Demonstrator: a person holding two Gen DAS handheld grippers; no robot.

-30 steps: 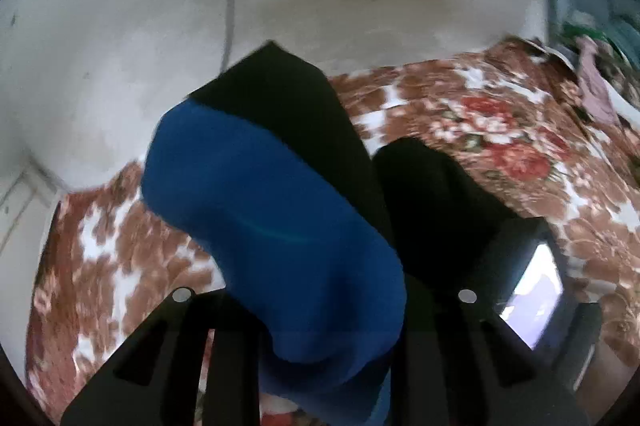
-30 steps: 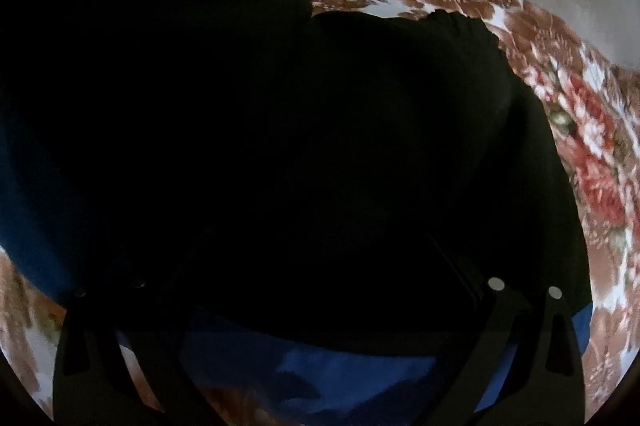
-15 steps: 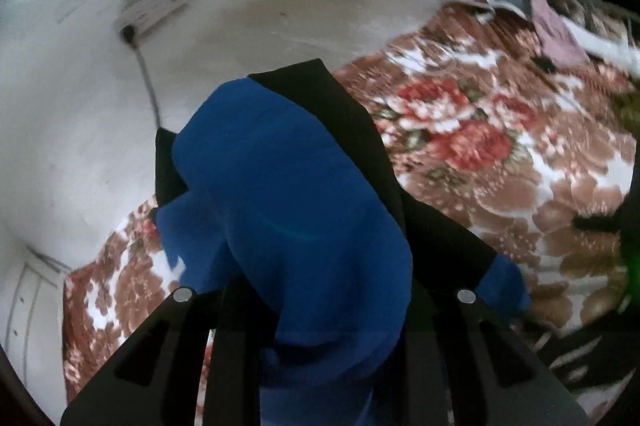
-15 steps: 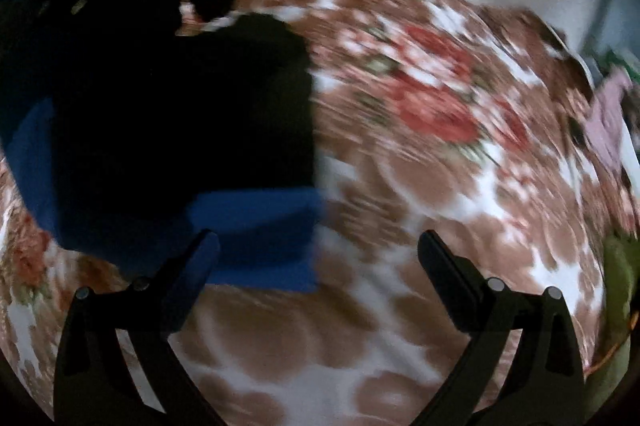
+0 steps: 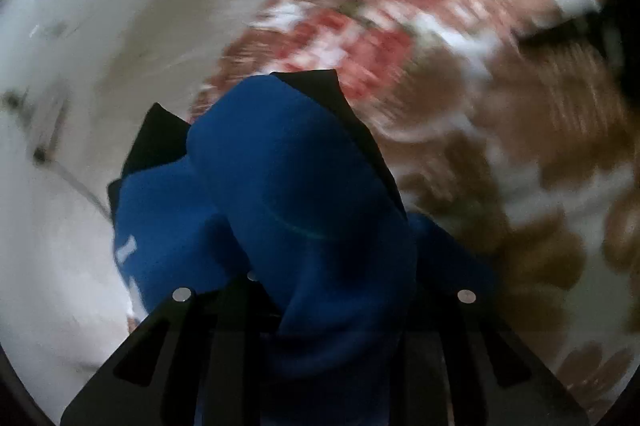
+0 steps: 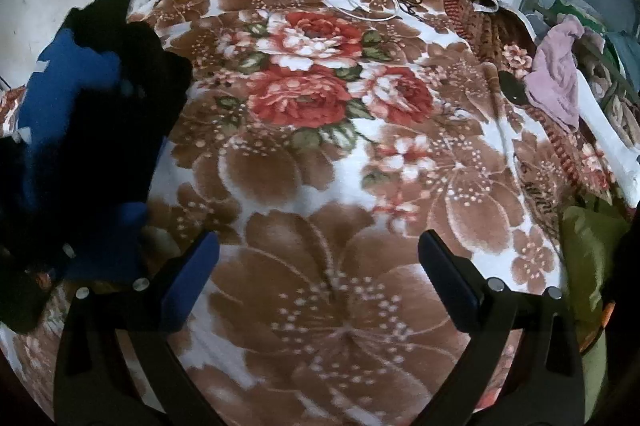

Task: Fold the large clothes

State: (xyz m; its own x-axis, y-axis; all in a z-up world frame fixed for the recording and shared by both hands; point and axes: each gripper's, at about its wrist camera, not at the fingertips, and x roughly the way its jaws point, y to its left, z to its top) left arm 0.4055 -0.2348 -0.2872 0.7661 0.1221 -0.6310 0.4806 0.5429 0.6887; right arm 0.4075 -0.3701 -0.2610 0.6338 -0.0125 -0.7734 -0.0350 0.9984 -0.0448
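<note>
The blue and black garment (image 5: 296,194) hangs bunched from the left gripper (image 5: 320,310), whose jaws are closed on a thick fold of the blue cloth so that the fabric bulges up and forward between them. A black panel shows along the far and right side of the bundle, and some white marks sit on the blue cloth at its left. In the right wrist view the same garment (image 6: 84,130) is a dark blue and black heap at the left edge of the bed, raised above the blanket, with a black corner sticking up at its top. The left wrist view is blurred, so the bed behind the bundle shows only as streaks of brown, red and white beside a pale wall (image 5: 100,46).

The right gripper (image 6: 318,266) points forward over the near middle of the bed, level and low, its jaws spread wide with nothing between them; only the floral blanket (image 6: 328,154) shows in the gap. A thin white cable (image 6: 352,6) loops at the far edge of the bed. A pink cloth (image 6: 556,82) lies at the right edge, and an olive green cushion (image 6: 588,250) sits near the right corner.
</note>
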